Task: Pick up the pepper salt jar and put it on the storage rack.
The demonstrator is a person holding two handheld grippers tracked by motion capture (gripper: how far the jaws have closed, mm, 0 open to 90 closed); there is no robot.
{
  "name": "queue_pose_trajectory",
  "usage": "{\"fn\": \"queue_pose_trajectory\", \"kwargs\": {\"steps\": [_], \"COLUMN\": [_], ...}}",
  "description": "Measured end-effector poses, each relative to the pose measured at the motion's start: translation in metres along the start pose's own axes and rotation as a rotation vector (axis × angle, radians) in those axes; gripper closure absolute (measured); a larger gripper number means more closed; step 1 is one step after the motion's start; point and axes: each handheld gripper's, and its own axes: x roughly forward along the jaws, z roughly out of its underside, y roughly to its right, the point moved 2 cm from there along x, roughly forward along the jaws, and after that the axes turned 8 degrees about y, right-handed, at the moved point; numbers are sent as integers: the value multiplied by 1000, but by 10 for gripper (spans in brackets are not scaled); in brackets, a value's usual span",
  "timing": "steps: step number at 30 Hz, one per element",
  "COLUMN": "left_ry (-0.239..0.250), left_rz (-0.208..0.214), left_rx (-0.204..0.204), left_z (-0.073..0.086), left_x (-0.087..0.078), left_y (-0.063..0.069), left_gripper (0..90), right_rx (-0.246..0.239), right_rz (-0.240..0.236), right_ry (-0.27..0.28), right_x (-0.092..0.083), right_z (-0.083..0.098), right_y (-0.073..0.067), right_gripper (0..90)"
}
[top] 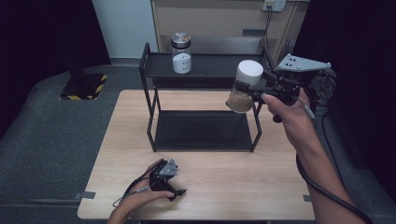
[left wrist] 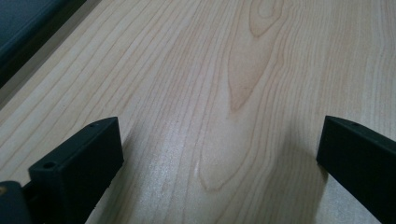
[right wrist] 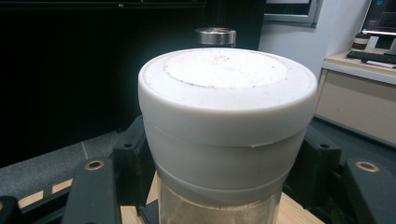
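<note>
The right gripper (top: 245, 89) is holding a white-lidded jar (top: 244, 87) of brown powder up in the air, beside the right end of the black rack (top: 148, 93). Its jaws are squeezing the jar just under the lid. The left gripper (top: 173, 188) is resting on the table (top: 233, 182), jaws wide apart, holding nothing. A silver-lidded jar (top: 181, 52) is standing on the top shelf.

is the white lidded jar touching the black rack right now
Apart. The high view shows the white-lidded jar held up by the right tongs, off the table, with light wood visible between it and the black rack.
</note>
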Motion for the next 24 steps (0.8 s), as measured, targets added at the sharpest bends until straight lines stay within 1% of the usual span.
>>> {"fn": "queue_pose_trajectory", "kwargs": {"steps": [6,11,15,19,24], "left_ry": [0,0,0,0,0], "left_rz": [0,0,0,-1,0], "left_rx": [0,0,0,0,0], "left_z": [0,0,0,0,0], "left_x": [0,0,0,0,0], "left_y": [0,0,0,0,0], "left_gripper": [0,0,0,0,0], "right_rx": [12,2,0,4,1], "right_rz": [-2,2,-4,-10,-13], "right_ry": [-4,-6,7,13,15], "right_x": [5,7,9,13,22], "right_z": [-8,-13,-15,-16,-21], "right_y": [7,10,13,15,18], "right_gripper": [359,360,359,360,359]}}
